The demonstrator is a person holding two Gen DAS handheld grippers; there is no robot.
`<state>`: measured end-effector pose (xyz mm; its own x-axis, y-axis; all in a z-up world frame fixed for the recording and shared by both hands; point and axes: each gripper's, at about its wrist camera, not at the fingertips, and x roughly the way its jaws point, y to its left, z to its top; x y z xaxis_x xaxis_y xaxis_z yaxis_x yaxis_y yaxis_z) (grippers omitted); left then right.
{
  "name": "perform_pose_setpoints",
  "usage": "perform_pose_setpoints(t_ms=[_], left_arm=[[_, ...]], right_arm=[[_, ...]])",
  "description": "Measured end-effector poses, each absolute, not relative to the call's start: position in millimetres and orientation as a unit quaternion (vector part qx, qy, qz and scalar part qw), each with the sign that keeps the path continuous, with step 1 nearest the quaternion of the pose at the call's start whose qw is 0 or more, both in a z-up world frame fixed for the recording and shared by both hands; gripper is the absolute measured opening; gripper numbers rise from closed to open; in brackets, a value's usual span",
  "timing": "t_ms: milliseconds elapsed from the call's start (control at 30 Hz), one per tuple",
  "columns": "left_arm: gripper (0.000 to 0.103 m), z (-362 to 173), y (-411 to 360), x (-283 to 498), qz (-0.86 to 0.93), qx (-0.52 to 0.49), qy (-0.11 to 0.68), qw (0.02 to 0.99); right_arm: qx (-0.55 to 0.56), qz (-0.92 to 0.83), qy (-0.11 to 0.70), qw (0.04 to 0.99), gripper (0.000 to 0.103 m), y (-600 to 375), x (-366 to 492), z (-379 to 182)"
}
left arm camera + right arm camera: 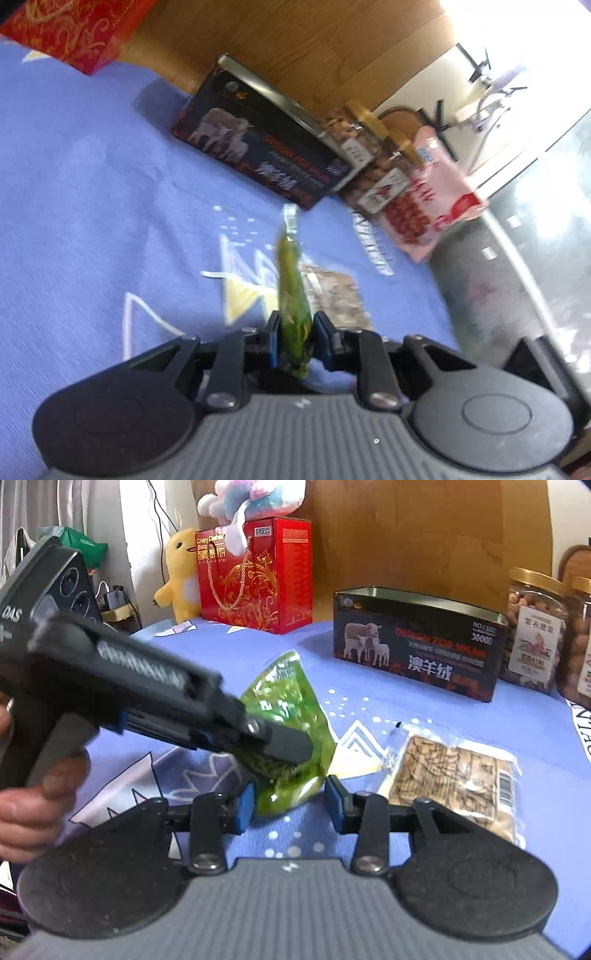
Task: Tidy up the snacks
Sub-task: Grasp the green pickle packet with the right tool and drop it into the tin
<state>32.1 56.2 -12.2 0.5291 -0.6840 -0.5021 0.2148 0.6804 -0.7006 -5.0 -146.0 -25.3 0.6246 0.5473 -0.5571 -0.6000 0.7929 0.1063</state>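
A green snack packet (284, 709) is lifted off the blue tablecloth (424, 712). My left gripper (291, 747) comes in from the left, held by a hand (33, 805), and is shut on the packet's middle. In the left wrist view the packet (290, 280) stands edge-on between the pressed pads of the left gripper (295, 325). My right gripper (291, 803) is open, with the packet's lower corner hanging between its blue pads. A flat brown snack packet (454, 779) lies on the cloth to the right.
A black tin with sheep on it (417, 646) stands open at the back. Nut jars (535, 627) stand to its right, a pink bag (432, 192) past them. A red gift box (255, 576) and a yellow plush toy (181, 572) are at the back left.
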Motion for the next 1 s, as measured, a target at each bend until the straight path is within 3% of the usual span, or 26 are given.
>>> perform_pose_setpoints(t_ms=[367,733,833,1000], left_arm=[[0.019,41.9,38.5,46.3,-0.311,-0.251,0.361,0.843],[0.023,81.8,-4.1,162.6,-0.310,-0.199,0.339,0.866],[0.035,78.6,-20.7,196.0,-0.294,-0.186,0.338,0.874],[0.045,53.7,-40.3,227.5,-0.253,-0.152,0.365,0.883]], right_arm=[[-0.048,0.296,0.198,0.933,0.039,-156.9,-5.1,3.4],[-0.026,0.235,0.179,0.955,0.039,-177.6,111.6,37.0],[-0.030,0.206,0.189,0.960,0.040,-184.1,149.7,36.3],[-0.032,0.159,0.208,0.965,0.041,-200.1,173.5,25.3]])
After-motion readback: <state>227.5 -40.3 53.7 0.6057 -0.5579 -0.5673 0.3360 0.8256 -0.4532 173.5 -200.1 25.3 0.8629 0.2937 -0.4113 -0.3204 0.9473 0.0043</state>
